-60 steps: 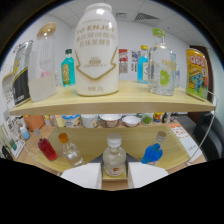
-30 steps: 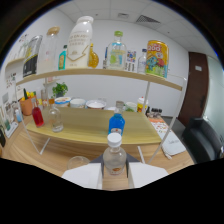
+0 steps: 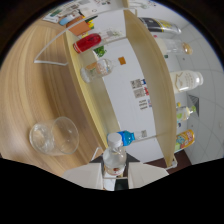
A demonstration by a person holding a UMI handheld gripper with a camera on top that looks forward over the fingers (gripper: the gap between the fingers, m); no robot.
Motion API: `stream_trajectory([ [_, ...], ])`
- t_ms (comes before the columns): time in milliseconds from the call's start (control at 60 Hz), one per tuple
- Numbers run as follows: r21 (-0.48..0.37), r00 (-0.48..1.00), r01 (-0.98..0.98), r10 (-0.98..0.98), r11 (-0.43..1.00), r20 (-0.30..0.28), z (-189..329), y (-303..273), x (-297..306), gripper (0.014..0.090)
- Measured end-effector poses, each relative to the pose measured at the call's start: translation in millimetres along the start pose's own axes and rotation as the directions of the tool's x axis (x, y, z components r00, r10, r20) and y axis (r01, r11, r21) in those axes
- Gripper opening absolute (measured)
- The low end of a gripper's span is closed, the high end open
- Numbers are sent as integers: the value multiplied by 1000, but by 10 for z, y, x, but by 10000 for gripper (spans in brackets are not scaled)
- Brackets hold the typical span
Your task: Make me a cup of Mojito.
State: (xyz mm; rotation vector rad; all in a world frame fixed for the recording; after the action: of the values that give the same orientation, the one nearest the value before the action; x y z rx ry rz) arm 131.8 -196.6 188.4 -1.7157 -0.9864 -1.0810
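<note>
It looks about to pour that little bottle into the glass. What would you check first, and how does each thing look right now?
1. Tongs grip the small bottle on both sides: ok.
2. Bottle tipped towards the clear glass: ok, the whole view is rolled over.
3. Bottle's white cap off: not ok, it appears to be on.
4. Glass upright on the wooden table: ok.
5. Bottle mouth above the glass: not ok, the glass sits off to one side.
6. Glass contents: cannot tell.
</note>
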Motion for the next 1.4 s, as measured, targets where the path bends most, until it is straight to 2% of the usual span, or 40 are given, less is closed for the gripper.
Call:
stream_trajectory([
  [200, 59, 929, 368, -364, 928, -60, 22, -235, 18, 337],
  [317, 56, 843, 538, -534, 841, -62, 74, -231, -39, 335],
  [433, 49, 732, 680, -675, 731, -88, 88, -210, -35, 335],
  [533, 50, 651, 759, -755, 650, -80, 98, -152, -101, 335],
  [633, 56, 593, 805, -799, 591, -102, 80, -156, -119, 338],
  [833, 50, 656, 754, -749, 655, -93, 58, -179, -32, 336],
  [917, 66, 738, 674, -668, 736, -91, 6, -220, 35, 337],
  [967, 73, 821, 571, -567, 818, -67, -48, -237, 87, 338],
  [1050, 101, 965, 264, -263, 959, -15, -208, -260, 185, 337],
  [1117, 123, 999, -28, 23, 992, 37, -354, -293, 261, 338],
  [1217, 144, 923, -383, 370, 912, 108, -530, -254, 376, 339],
  [1317, 93, 750, -656, 633, 749, 190, -555, -101, 323, 340],
  [1400, 28, 596, -793, 765, 609, 245, -474, 44, 167, 338],
])
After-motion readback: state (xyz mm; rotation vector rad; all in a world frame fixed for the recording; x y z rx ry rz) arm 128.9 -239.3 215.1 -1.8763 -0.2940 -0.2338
